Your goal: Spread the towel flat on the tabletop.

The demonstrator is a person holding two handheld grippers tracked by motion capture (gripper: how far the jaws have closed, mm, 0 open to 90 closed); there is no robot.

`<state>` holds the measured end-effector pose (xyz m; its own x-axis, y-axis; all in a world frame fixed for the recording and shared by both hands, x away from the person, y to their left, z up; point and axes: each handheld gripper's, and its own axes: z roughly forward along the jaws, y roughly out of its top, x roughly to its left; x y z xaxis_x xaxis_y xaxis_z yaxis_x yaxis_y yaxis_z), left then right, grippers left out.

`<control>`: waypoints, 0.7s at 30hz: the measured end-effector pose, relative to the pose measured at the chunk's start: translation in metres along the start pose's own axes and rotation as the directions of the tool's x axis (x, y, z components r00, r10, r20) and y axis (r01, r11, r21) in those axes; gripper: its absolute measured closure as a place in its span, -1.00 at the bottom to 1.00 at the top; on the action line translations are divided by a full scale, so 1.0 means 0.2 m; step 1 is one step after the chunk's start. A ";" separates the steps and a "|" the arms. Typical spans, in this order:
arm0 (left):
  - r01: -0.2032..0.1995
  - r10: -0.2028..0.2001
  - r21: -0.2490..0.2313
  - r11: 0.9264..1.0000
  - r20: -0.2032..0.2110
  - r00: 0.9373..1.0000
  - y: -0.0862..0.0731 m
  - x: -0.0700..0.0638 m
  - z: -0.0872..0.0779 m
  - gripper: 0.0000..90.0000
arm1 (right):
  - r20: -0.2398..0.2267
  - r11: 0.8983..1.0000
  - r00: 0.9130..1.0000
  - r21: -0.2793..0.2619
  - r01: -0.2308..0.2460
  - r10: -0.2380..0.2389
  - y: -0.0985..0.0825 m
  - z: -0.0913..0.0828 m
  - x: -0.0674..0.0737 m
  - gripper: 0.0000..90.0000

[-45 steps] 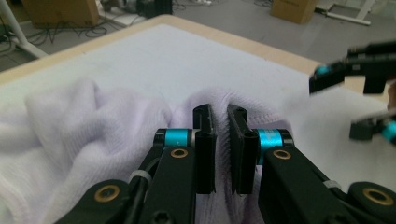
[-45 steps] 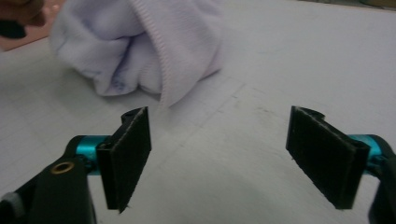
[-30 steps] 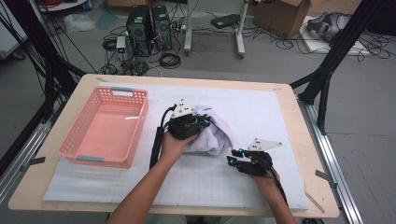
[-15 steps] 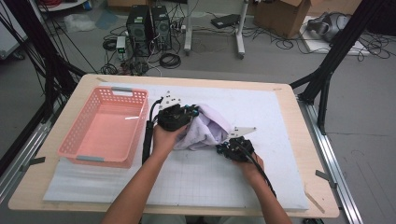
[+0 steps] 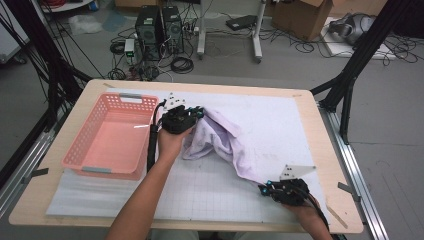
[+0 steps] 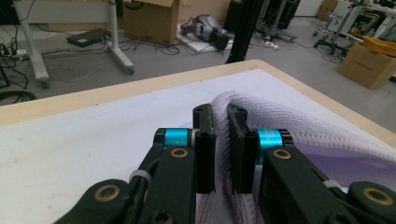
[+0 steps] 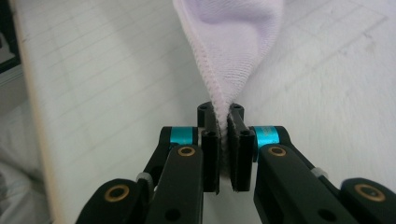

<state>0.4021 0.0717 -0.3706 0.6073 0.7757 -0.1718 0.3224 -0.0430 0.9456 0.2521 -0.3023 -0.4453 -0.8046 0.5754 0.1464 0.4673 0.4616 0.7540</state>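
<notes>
A lavender cloth [image 5: 225, 135] lies stretched across the white mat between my two grippers. My left gripper [image 5: 196, 113] holds its far left end, close to the pink basket, and in the left gripper view the gripper [image 6: 220, 114] is shut on a thick fold of the cloth [image 6: 299, 130]. My right gripper [image 5: 264, 188] is near the table's front right. In the right gripper view this gripper [image 7: 220, 112] is shut on the stitched hem of a cloth [image 7: 233, 28] corner, which runs taut away from it.
A pink plastic basket [image 5: 105, 170] stands on the left side of the table, right beside the left hand. The white gridded mat [image 5: 210, 195] covers most of the wooden table [image 5: 330, 150]. Computers, cables and boxes sit on the floor beyond.
The right gripper went in to the cloth's edge, then drew back toward the front right with a corner, stretching the cloth out. The left gripper carried its end left toward the basket.
</notes>
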 end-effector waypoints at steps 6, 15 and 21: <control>0.024 -0.023 0.007 1.000 -0.035 0.999 -0.02 0.06 0.01 0.83 | 0.046 0.999 0.999 0.047 0.024 -0.026 -0.09 -0.14 0.05 0.90; 0.019 -0.019 0.013 1.000 -0.024 1.000 -0.03 0.05 0.04 0.82 | 0.107 1.000 0.994 -0.010 -0.023 0.024 -0.19 -0.35 0.05 0.49; 0.005 -0.005 0.012 1.000 -0.003 1.000 -0.03 0.03 0.05 0.69 | 0.175 0.985 0.981 -0.162 -0.056 0.084 -0.04 -0.37 -0.03 0.21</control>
<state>0.4104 0.0708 -0.3808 0.6039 0.7775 -0.1754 0.3336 -0.0466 0.9416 0.2253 -0.3588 -0.4060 -0.6857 0.7217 0.0948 0.4455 0.3131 0.8387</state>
